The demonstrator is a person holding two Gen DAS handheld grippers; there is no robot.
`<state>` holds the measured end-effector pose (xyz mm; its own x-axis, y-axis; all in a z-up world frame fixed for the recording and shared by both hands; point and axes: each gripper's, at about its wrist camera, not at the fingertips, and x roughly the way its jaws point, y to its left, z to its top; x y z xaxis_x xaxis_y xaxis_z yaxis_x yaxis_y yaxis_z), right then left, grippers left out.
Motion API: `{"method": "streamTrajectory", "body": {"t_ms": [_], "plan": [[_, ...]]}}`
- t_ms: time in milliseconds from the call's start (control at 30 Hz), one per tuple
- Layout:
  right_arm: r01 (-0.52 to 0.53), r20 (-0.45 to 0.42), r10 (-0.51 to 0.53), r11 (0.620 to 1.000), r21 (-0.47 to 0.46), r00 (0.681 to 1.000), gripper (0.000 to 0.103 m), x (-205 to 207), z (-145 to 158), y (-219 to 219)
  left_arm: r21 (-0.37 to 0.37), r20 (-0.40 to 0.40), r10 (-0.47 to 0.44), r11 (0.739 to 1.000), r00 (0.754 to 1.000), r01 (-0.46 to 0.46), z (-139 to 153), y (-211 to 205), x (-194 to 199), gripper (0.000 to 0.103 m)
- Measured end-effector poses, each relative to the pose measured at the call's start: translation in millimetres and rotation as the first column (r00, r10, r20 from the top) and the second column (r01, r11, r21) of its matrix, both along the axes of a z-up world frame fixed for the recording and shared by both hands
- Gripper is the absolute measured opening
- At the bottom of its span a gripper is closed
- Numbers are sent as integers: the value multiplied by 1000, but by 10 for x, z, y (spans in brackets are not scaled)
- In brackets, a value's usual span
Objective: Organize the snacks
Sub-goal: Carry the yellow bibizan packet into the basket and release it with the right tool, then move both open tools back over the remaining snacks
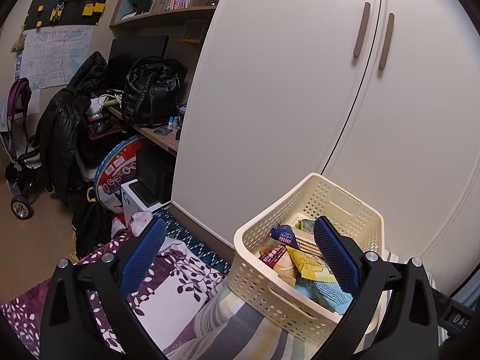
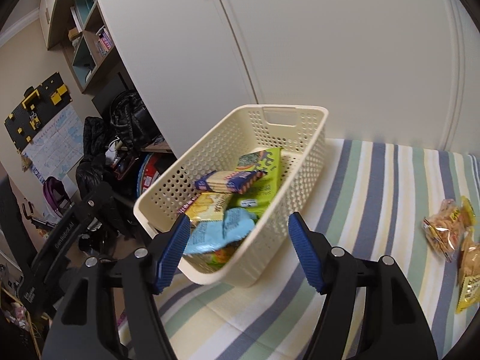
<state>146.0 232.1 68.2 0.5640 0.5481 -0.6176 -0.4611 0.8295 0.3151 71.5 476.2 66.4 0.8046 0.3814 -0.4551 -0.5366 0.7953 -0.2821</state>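
"DanRobot.AI" on the left hand-held gripper (image 2: 64, 237); "DAS" on a black part (image 1: 459, 319)

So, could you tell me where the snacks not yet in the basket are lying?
In the right wrist view, the loose snack packets lie at the far right edge on the striped cloth, well right of the cream basket.

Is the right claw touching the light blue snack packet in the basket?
Cannot tell. In the right wrist view the right claw is open, one finger overlapping the light blue packet in the cream basket, so no gap or contact shows.

Perforated matt plastic basket (image 2: 303, 162) on striped cloth (image 2: 375, 210).
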Motion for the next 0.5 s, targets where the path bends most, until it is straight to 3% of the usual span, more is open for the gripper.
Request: {"method": "streamTrajectory", "body": {"t_ms": [500], "plan": [[137, -51, -140, 990, -44, 989, 69, -65, -308, -770, 107, -5, -90, 990, 996, 90, 53, -324, 81, 100]]}}
